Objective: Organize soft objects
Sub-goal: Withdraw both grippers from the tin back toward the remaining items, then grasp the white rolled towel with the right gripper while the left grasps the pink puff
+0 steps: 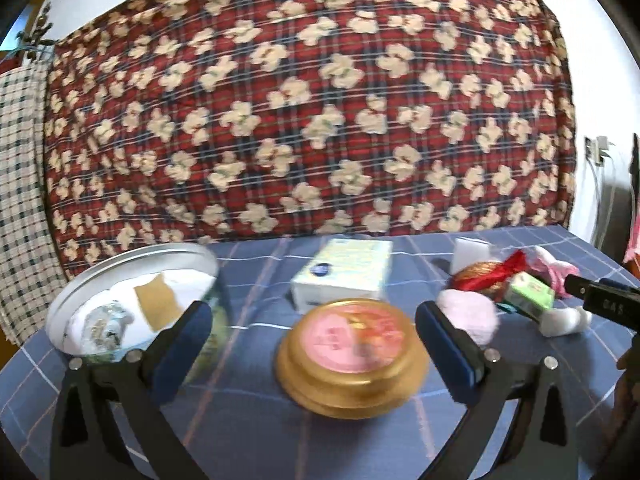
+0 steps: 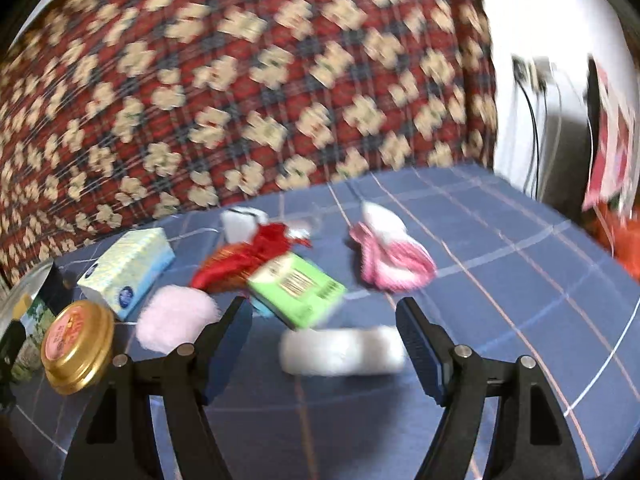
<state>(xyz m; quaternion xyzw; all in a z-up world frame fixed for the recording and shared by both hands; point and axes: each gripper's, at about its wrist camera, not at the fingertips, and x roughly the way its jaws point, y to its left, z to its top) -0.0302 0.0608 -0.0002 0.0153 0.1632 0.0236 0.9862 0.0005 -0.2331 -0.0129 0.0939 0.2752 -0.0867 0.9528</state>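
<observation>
Both tools are wide open and hold nothing. Right tool [image 2: 322, 316] hangs just over a white fluffy thing [image 2: 342, 350] that lies between its fingers but is not touched. Beyond it lie a green box [image 2: 298, 290], a red shiny bundle [image 2: 244, 262] and pink-and-white socks [image 2: 390, 254]; a pink puff [image 2: 176, 318] sits to its left. Left tool [image 1: 314, 330] has a gold tin [image 1: 352, 356] on the counter [image 1: 248, 412] in front of it, with the round bowl [image 1: 96, 276] to its left. Almost all the soft things are still loose, so the job looks barely begun. What is in the bowl is too blurry to tell.
</observation>
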